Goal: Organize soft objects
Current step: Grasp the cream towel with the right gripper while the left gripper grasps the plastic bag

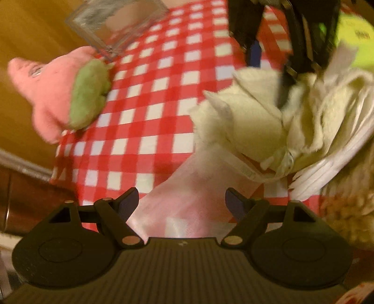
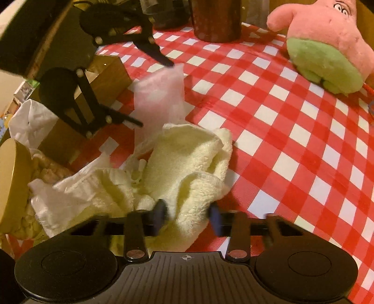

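Note:
A crumpled cream towel (image 2: 187, 159) lies on the red-and-white checked tablecloth (image 2: 292, 145). My right gripper (image 2: 187, 216) points down at it, and its pads press a fold of the towel from both sides. In the left wrist view the cream towel (image 1: 247, 117) shows with the right gripper (image 1: 268, 67) sunk into it. A sheer pink cloth (image 2: 159, 93) lies flat beside the towel. My left gripper (image 2: 156, 94) stands open astride it, not gripping. The left gripper (image 1: 183, 205) hovers over the pink cloth (image 1: 187, 187). A pink star plush (image 2: 327, 46) with green shorts sits apart.
A clear plastic box (image 1: 116, 25) stands beyond the plush (image 1: 65, 93). A brown cylinder (image 2: 217, 21) is at the table's far edge. A wooden box (image 2: 105, 74), white crumpled bags (image 2: 30, 124), white folded cloth (image 2: 60, 203) and a yellow round lid (image 2: 14, 182) crowd the left.

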`<state>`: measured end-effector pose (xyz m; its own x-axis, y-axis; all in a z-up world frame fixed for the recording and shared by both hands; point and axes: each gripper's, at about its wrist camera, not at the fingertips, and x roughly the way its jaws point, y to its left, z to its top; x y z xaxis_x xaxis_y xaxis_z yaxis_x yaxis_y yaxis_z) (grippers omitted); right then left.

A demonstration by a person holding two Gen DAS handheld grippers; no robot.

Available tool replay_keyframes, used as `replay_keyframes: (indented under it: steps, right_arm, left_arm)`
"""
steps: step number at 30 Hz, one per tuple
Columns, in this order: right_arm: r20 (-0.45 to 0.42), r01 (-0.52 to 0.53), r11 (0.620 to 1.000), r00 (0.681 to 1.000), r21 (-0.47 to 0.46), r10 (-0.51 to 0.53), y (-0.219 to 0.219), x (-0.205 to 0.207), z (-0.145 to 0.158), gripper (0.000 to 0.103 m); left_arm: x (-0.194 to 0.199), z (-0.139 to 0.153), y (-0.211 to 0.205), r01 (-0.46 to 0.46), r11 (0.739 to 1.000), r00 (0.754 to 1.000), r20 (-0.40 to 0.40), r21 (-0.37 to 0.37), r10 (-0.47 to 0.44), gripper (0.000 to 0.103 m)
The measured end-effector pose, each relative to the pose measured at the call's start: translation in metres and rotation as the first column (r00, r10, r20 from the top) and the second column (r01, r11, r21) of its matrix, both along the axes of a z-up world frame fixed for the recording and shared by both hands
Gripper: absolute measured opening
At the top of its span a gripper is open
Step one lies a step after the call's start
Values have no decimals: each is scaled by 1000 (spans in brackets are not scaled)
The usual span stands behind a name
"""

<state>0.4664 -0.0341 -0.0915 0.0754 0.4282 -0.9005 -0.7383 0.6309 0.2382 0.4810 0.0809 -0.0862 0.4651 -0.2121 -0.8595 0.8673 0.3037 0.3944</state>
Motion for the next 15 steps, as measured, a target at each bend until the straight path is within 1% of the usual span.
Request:
replay_keyframes:
  steps: [1,2,3,6,9,11,12,14,15]
  right_arm:
    - [-2,-5,1000,1000,3,5,2,-1,0,28]
    - [0,-10,1000,1000,3,10,3,-2,0,17]
    - [5,-12,1000,1000,0,12,3,-4,1,14]
    - [30,-16,1000,999,1,16,3,-6,6,12]
    - [52,11,1000,999,10,-11,-1,-7,8,12]
    - [60,35,999,998,16,-36,-5,-7,9,12]
    - [61,44,999,997,21,-45,-6,-6,9,12]
    - [65,57,998,996,28,-59,-9,-6,9,12]
    - [66,63,998,996,30,-65,-9,-6,9,12]
  left_arm:
    - [1,-3,-2,21,1000,1000,-4,9,-21,79]
    - [1,-6,-4,39,999,999,-7,15,-39,79]
    - [3,-8,-6,56,998,998,-9,22,-56,79]
    - [8,-15,-9,91,995,996,-25,44,-90,79]
    - [18,-18,-10,77,996,994,-79,35,-74,78]
    - [30,-17,-10,4,1000,988,-152,13,-2,65]
    - [31,-16,-10,-24,1000,985,-171,4,24,61]
    - [31,-15,-9,-38,999,981,-190,-3,37,43]
    - [31,-15,-8,-45,999,979,-201,-5,43,41]
